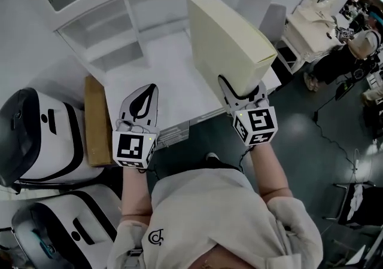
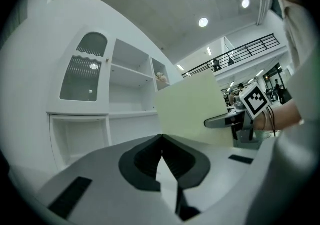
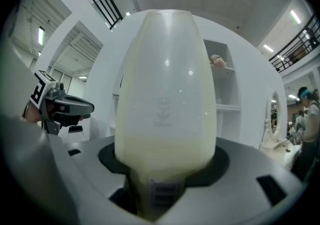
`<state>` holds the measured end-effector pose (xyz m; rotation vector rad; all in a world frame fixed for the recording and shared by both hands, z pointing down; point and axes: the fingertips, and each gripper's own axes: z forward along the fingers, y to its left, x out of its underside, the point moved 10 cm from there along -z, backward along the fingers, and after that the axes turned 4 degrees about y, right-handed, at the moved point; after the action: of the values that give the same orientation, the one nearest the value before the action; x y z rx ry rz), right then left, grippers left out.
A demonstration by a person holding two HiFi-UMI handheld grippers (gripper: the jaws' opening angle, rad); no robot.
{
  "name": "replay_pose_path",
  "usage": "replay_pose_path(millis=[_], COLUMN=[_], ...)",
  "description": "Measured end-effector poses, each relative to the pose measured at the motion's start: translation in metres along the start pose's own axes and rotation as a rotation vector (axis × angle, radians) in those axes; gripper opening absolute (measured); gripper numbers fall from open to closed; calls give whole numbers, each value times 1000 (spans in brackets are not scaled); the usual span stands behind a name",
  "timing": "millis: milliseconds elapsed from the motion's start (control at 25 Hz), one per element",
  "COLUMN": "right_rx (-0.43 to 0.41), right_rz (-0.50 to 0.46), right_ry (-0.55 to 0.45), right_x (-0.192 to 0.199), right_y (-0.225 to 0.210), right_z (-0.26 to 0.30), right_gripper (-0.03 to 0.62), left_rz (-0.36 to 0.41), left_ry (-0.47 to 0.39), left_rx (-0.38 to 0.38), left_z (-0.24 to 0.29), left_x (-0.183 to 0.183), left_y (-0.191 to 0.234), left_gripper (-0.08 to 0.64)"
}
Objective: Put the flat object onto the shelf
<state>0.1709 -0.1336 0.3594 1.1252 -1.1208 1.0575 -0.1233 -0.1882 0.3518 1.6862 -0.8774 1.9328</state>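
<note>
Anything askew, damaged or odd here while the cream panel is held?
Nothing stands out. The cream flat rectangular panel is clamped upright in the right tongs, undamaged; the left tongs are shut and empty; the white shelf unit looks intact.

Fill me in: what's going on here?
A person is working with a handheld gripper in each hand. The right gripper is clamped on one edge of a cream flat object, holding it upright in front of the white shelf unit. The left gripper is shut with nothing in it, held alongside. The flat object is not on a shelf yet.
</note>
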Motion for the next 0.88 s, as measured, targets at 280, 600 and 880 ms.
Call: replay_pose_path(millis=[280,600,880], right_rx=[-100,-89,-52], right_rz=[-57,-427,-705], right_ry=[-47,-202,-215], right_x=[-34,-122,-171], right_y=[-58,-94,-100], right_z=[54,84,117], right_gripper=[272,262,273], left_rz=[14,13,-5], left_ry=[-16,12,39], left_rx=[-117,-256,-349], left_z=[43,66,70], left_x=[-19,-33,-29], left_y=[-2,-18,-36], left_gripper=[12,12,12])
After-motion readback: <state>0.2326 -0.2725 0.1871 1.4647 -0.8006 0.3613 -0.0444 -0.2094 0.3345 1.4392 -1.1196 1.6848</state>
